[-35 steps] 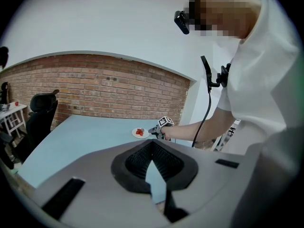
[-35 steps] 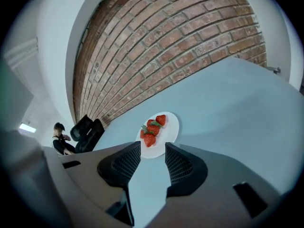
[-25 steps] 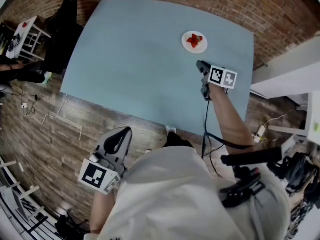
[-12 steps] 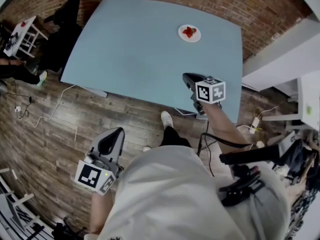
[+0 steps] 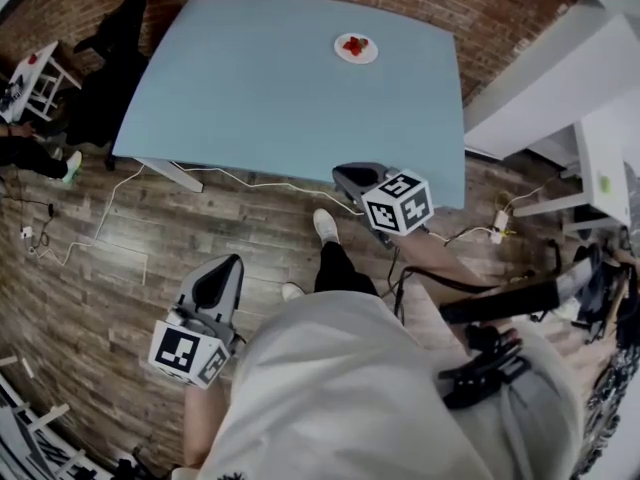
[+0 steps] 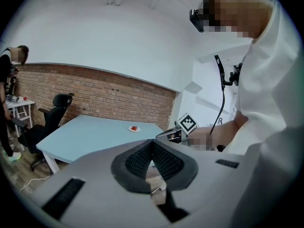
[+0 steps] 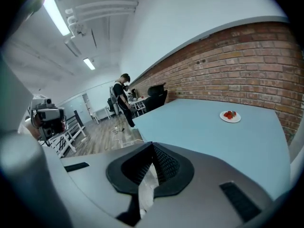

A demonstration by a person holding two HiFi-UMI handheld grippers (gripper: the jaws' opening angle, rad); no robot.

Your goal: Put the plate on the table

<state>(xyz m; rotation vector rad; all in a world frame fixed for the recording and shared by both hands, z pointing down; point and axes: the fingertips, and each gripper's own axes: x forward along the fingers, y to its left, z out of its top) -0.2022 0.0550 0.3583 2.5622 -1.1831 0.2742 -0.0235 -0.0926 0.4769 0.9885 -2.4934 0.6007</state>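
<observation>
A small white plate [image 5: 356, 48] with red strawberries on it rests on the light blue table [image 5: 260, 88], near its far right side. The plate also shows far off in the left gripper view [image 6: 134, 128] and in the right gripper view [image 7: 230, 116]. My right gripper [image 5: 342, 176] hangs over the wooden floor just off the table's near edge, shut and holding nothing. My left gripper [image 5: 224, 265] is low at my left side, over the floor, also shut with nothing in it. In each gripper view the pads [image 6: 152, 145] [image 7: 152, 147] meet.
A black office chair [image 5: 110, 68] and a small white side table [image 5: 30, 68] stand left of the table. White desks [image 5: 590, 158] are at the right. Cables [image 5: 110, 223] lie on the wooden floor. A person [image 7: 124, 99] stands far back by the brick wall.
I have backed away from the table, so the plate now looks farther off. My right gripper has drawn back from beside the plate to past the table's near edge.
</observation>
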